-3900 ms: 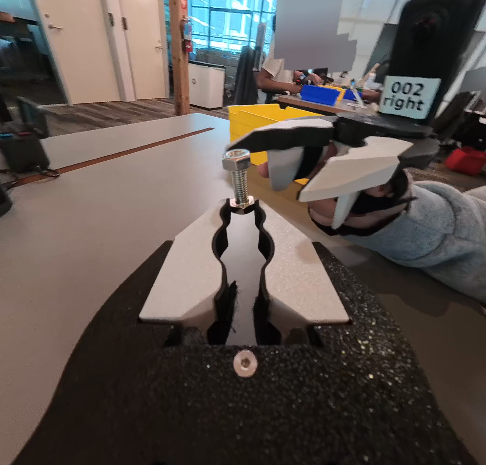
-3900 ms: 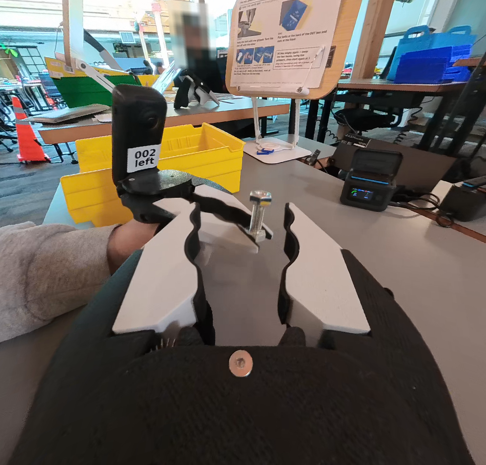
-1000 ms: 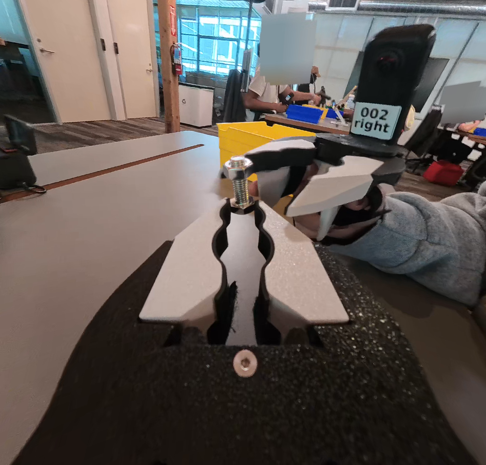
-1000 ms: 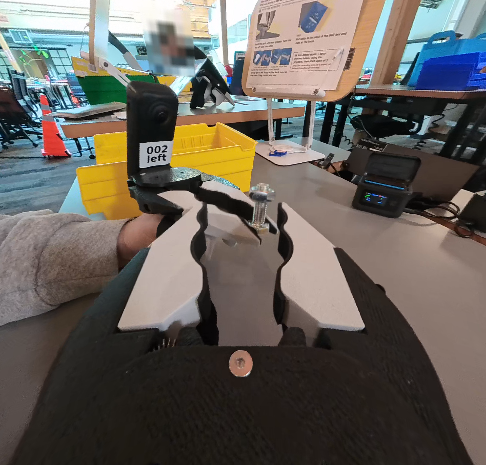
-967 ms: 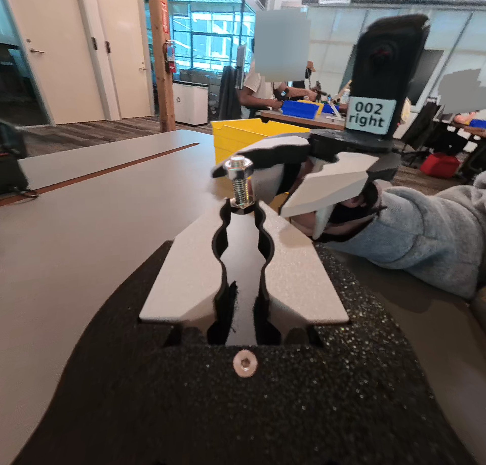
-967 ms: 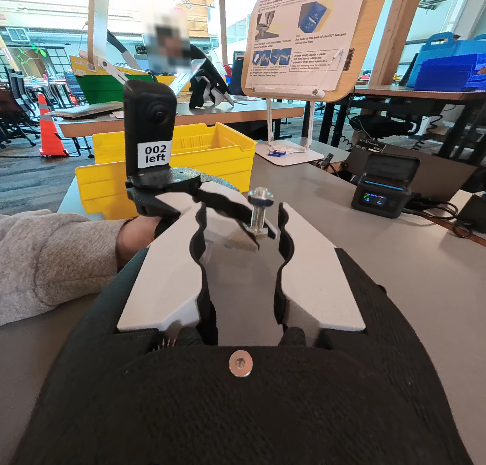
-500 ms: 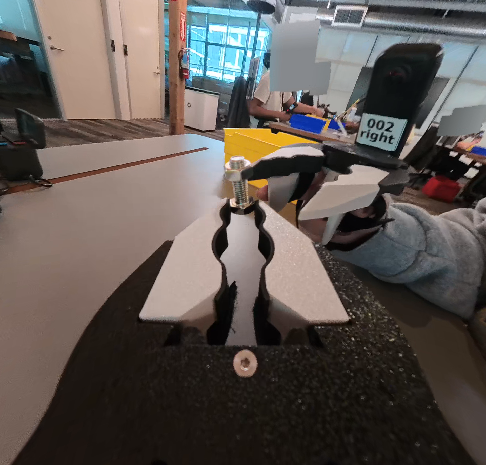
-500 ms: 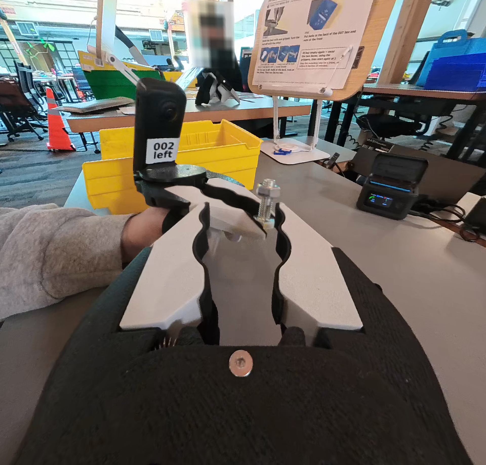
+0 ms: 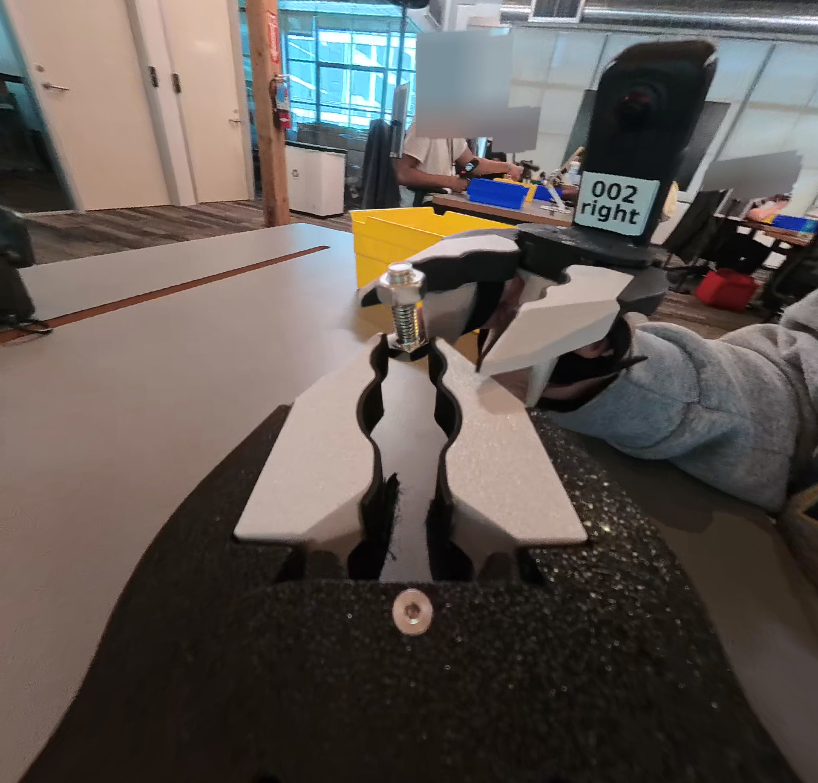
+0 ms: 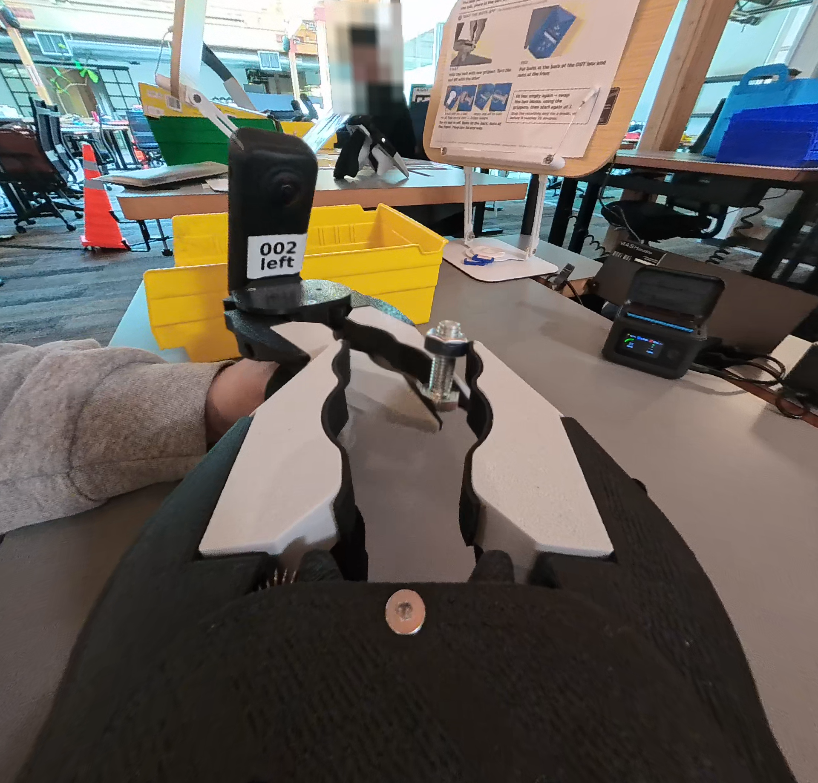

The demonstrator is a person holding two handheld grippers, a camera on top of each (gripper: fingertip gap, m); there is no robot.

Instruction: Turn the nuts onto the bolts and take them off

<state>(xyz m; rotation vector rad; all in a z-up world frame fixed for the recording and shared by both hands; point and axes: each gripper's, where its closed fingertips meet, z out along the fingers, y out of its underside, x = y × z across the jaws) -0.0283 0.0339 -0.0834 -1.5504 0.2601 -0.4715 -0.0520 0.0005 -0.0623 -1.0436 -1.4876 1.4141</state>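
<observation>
A silver bolt (image 9: 406, 319) stands upright with its hex head down and a nut (image 9: 400, 281) near the top of its thread. My left gripper (image 9: 408, 345) is shut on the bolt head, just above the grey table (image 9: 177, 385). In the right wrist view the bolt (image 10: 438, 372) and nut (image 10: 445, 343) sit between the tips of my right gripper (image 10: 407, 348). That gripper is open, and the nut rests against its right finger (image 10: 482, 363). The left view shows one of its fingers (image 9: 464, 252) beside the nut.
Two yellow bins (image 10: 376, 252) stand at the table's far edge behind the grippers. A small black device with a lit screen (image 10: 655, 332) and cables lie to the right. A sign board on a white stand (image 10: 522, 75) is behind. Grey sleeves (image 9: 686, 399) rest on the table.
My right gripper has moved in around the top of the bolt, so the nut now lies against its right finger. My left gripper still holds the bolt head.
</observation>
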